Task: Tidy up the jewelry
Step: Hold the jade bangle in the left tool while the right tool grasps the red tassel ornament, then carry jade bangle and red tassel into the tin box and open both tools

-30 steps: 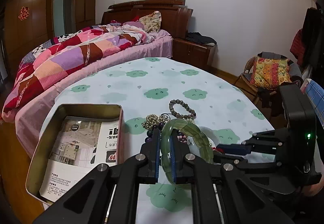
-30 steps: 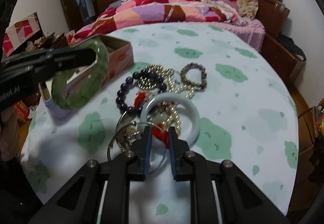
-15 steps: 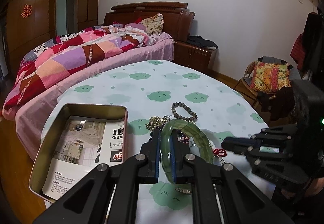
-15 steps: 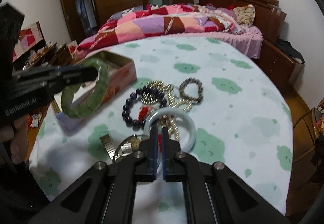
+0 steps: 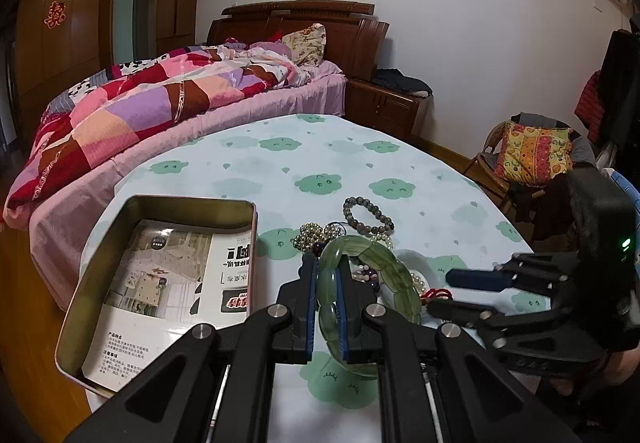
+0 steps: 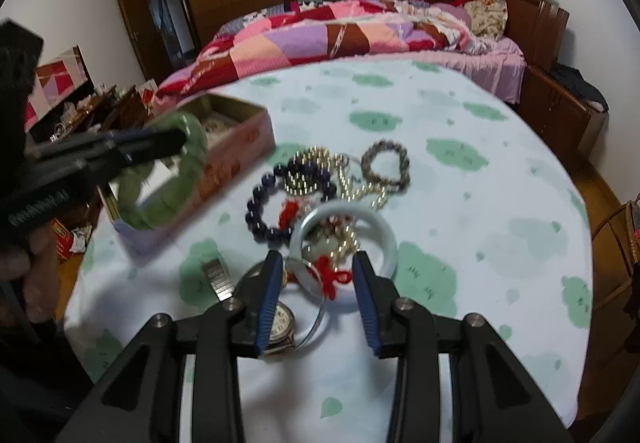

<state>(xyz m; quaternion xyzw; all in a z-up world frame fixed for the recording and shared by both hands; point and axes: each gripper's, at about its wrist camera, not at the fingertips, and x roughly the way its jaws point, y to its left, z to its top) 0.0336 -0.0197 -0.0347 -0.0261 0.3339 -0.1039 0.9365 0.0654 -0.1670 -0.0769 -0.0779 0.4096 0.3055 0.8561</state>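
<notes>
The left tongs [image 5: 325,297] are clamped on the rim of a green bangle [image 5: 370,263], holding it off the cloth, just right of the open tin [image 5: 168,203] and above the pile's near edge. The right tongs [image 6: 316,279] have just been opening; they now stand apart with nothing gripped, a red cord knot [image 6: 334,277] lying between their tips and a white bangle [image 6: 386,239] just beyond. Two bangles, then. Past the white one lie three bead bracelets: dark purple [image 6: 260,215], gold [image 6: 316,163], grey-brown [image 6: 386,167]. A watch [image 6: 280,323] and a thin metal hoop [image 6: 318,319] sit under the right tongs. A leaflet [image 5: 176,283] lines the tin.
</notes>
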